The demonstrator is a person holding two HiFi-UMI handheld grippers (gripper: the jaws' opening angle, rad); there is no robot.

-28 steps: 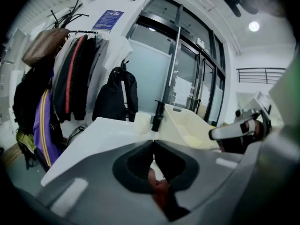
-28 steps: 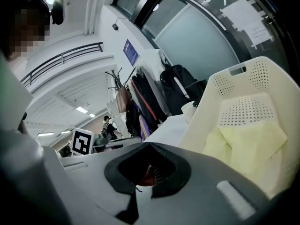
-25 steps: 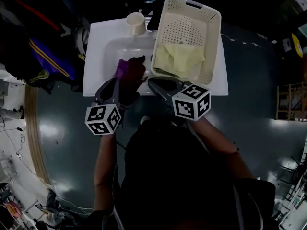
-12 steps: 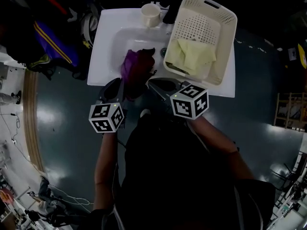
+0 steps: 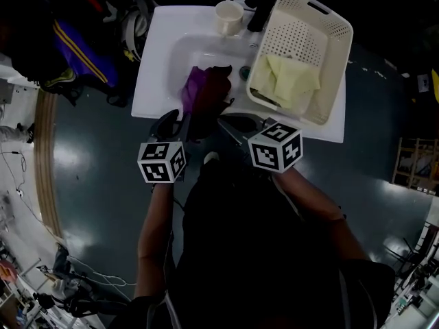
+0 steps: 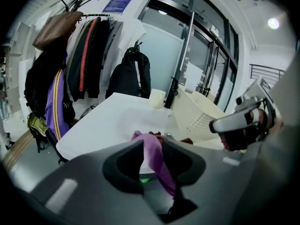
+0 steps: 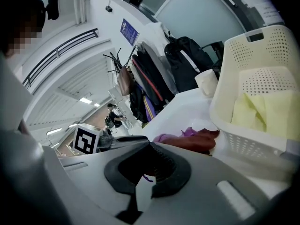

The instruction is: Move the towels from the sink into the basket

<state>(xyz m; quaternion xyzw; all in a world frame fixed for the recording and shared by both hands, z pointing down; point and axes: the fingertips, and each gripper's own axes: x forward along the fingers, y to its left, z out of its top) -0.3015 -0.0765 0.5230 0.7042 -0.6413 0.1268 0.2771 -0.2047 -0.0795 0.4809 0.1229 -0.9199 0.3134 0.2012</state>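
Note:
A purple towel [image 5: 194, 88] and a dark red towel [image 5: 215, 91] lie bunched in the white sink [image 5: 154, 81]. The cream basket [image 5: 339, 60] sits on the sink's right side with a yellow towel [image 5: 291, 81] inside. My left gripper [image 5: 180, 123] is at the sink's front edge. Its jaws have just been opening, and the purple towel [image 6: 154, 156] hangs loosely between them, with a gap on one side. My right gripper [image 5: 236, 123] is beside it, its fingertips together [image 7: 149, 144]. The dark red towel [image 7: 199, 142] lies just beyond them, near the basket wall [image 7: 243, 139].
A cream cup [image 5: 230, 17] stands at the sink's back edge beside a dark tap [image 5: 257, 16]. Coats and bags [image 6: 70, 64] hang on a rack left of the sink. Dark glossy floor surrounds the sink.
Both grippers and the towel bundle have sunk toward the sink. The purple towel now shows more beside the dark red one.

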